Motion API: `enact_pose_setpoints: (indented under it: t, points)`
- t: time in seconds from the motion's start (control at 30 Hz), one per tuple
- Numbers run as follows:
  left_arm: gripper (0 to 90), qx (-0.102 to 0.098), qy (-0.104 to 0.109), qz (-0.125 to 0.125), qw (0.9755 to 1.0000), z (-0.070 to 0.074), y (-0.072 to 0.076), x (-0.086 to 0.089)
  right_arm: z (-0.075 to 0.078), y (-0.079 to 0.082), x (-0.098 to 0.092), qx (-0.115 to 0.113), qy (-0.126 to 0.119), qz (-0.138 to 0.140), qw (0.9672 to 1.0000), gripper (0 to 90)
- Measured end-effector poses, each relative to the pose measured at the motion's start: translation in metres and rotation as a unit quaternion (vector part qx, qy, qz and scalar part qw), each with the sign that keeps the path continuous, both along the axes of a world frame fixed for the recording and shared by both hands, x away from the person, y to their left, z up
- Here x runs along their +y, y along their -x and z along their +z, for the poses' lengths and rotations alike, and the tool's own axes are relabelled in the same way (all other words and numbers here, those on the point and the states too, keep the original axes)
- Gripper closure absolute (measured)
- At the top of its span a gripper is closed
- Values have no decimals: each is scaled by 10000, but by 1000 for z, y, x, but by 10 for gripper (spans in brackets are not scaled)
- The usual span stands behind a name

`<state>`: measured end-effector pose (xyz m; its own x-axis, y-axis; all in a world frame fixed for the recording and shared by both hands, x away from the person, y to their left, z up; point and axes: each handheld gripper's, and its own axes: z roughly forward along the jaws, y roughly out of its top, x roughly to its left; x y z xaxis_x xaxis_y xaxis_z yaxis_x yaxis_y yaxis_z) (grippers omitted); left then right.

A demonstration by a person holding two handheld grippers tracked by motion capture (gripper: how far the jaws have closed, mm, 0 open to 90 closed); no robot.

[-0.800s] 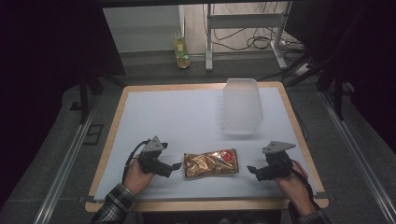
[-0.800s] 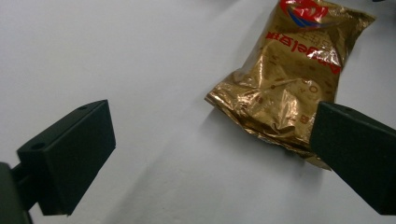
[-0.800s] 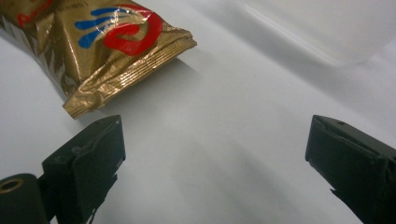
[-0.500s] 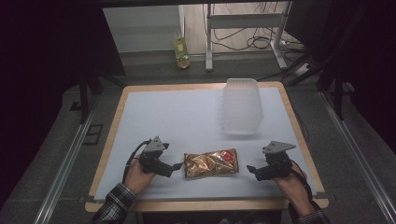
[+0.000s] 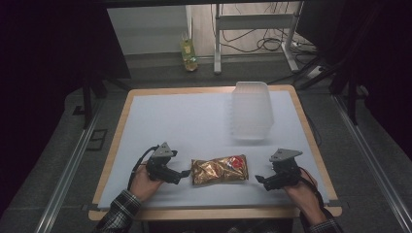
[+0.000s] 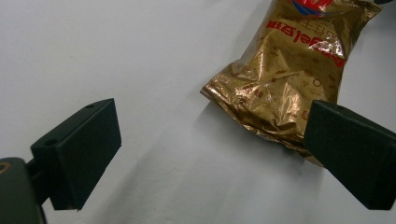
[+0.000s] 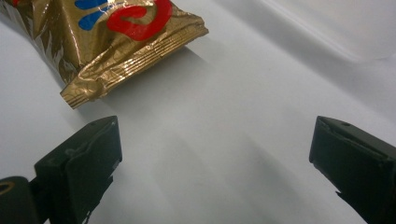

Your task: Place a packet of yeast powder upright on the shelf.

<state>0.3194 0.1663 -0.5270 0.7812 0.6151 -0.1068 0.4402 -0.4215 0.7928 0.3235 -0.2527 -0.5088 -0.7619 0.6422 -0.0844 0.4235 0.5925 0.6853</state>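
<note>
Your left tool (image 5: 185,173) sits low over the desk (image 5: 194,126), jaws spread wide, nothing between them. The bag (image 5: 219,169), gold foil with red print, lies flat just ahead of its tips, near but apart. In the left gripper view the bag (image 6: 285,70) lies ahead and toward the right jaw; that jaw's tip overlaps the bag's near edge, contact not clear, while the other jaw stands over bare white desk (image 6: 116,56). Your right tool (image 5: 258,178) is also released, jaws wide, empty. It points at the bag's other end from the opposite side, a small gap of desk between tips and foil. In the right gripper view the bag (image 7: 112,42) sits ahead and off to the left jaw's side, its crimped end seal nearest that jaw but clear of it; bare desk (image 7: 224,140) lies between the jaws. So the bag lies between your two tools, long axis roughly in line with both. Your left hand (image 5: 141,182) and right hand (image 5: 303,191) grip the tool bodies at the near desk edge. A clear tub (image 5: 251,110) stands farther out beyond the right tool, well apart from the bag. A bottle (image 5: 189,54) stands on the floor past the far desk edge.
</note>
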Motion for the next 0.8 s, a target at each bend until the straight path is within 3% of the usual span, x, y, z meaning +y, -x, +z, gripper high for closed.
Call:
enact_pose_setpoints:
  t: [0.07, 0.23, 0.47, 0.63, 0.7, 0.73, 0.8]
  points:
    - [47, 14, 90, 22, 10000, 1, 0, 0, -1, 0, 0, 12, 29, -18, 10000, 29]
    - [107, -12, 76, 102, 9999, 3, 1, -1, -1, 0, 0, 40, 57, -30, 10000, 29]
    - [203, 83, 180, -78, 9998, 8, 2, -2, -1, 2, 3, -2, 90, 124, 9999, 28]
    - [219, 60, 247, -229, 9994, 12, 4, -5, -2, 1, 4, 20, 125, 122, 9998, 28]
    - [219, 21, 266, -274, 9993, 14, 5, -7, -2, 1, 3, 36, 111, 105, 9999, 28]
    - [224, -107, 156, -298, 9994, 16, 7, -11, -2, 1, 3, 28, 109, 90, 9999, 28]
    - [234, -170, 94, -310, 9993, 16, 8, -13, -2, 1, 3, 29, 109, 93, 9999, 28]
